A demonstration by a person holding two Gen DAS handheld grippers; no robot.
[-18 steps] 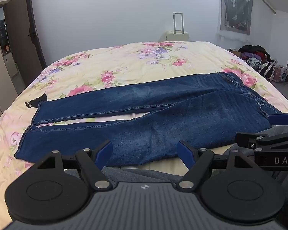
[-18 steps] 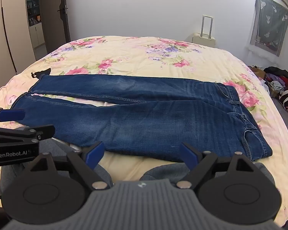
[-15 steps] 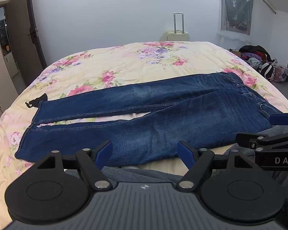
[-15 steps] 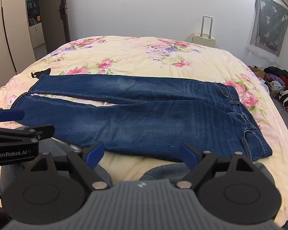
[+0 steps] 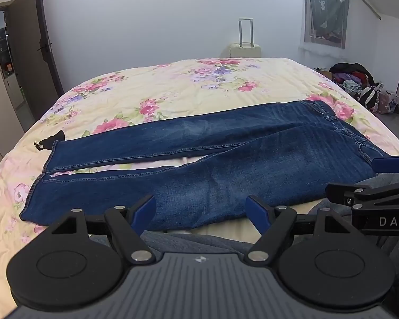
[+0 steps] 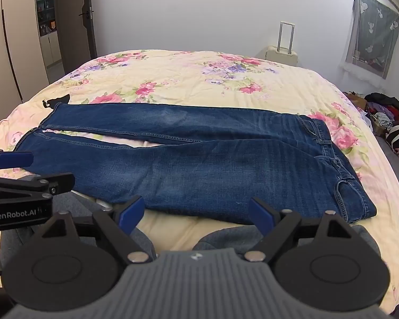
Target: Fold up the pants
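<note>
Blue jeans (image 5: 212, 159) lie flat across the floral bedspread (image 5: 173, 87), spread w/ legs toward the left of the frame and waistband toward the right. Legs sit slightly apart, a thin wedge of bedspread showing btwn them near frame center.

Left wrist view: left gripper (image 5: 200, 208) is at bottom center, jaws spread wide, nothing btwn them. Its blue fingertips (image 5: 145, 210) frame the near leg's lower edge; whether they touch the denim or hang just short of it can't be told. Jeans fill the mid band of the frame beyond the tips, hems at mid left, waist at mid right.

Right wrist view: right gripper (image 6: 196, 211) also at bottom center, jaws released wide and empty. Its fingertips (image 6: 260, 214) sit at the near edge of the jeans (image 6: 212, 164), thigh section lying just beyond the gap. Waistband corner is at lower right of the frame, hems at mid left.

Each gripper shows in the other's view: right one at the right edge of the left view, left one at the left edge of the right view, both beside the jeans' near edge.

Pale suitcase (image 5: 244, 50) stands at upper center past the bed; clothes pile (image 5: 356, 79) at upper right on the floor; dark door (image 6: 74, 21) at upper left.
</note>
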